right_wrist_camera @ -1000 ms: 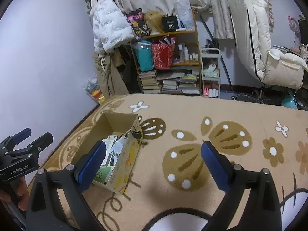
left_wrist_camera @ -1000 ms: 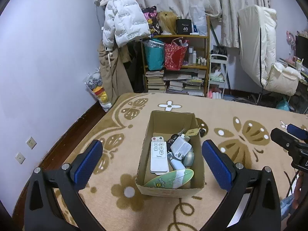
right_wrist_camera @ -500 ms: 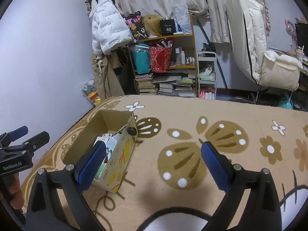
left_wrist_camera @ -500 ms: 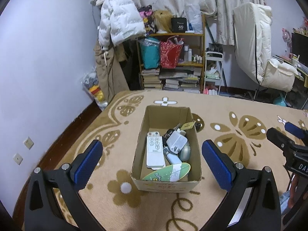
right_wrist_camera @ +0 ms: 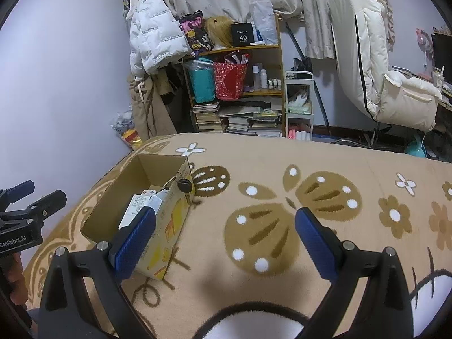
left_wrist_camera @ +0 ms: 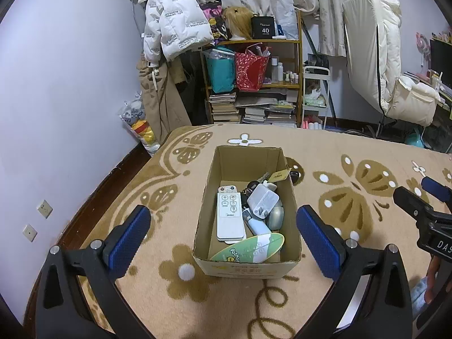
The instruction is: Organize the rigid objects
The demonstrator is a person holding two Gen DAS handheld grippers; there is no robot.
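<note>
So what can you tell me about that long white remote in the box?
The white remote is a slim, flat bar that looks like plastic, with a small block of square buttons near its far end and a plain lower half. It lies face up along the left side of the cardboard box, resting on a second white remote. A pale blue item beside it seems to touch it.

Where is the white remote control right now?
In the left wrist view, the white remote control lies flat along the left side of the cardboard box, beside the white charger, on the rug.
</note>
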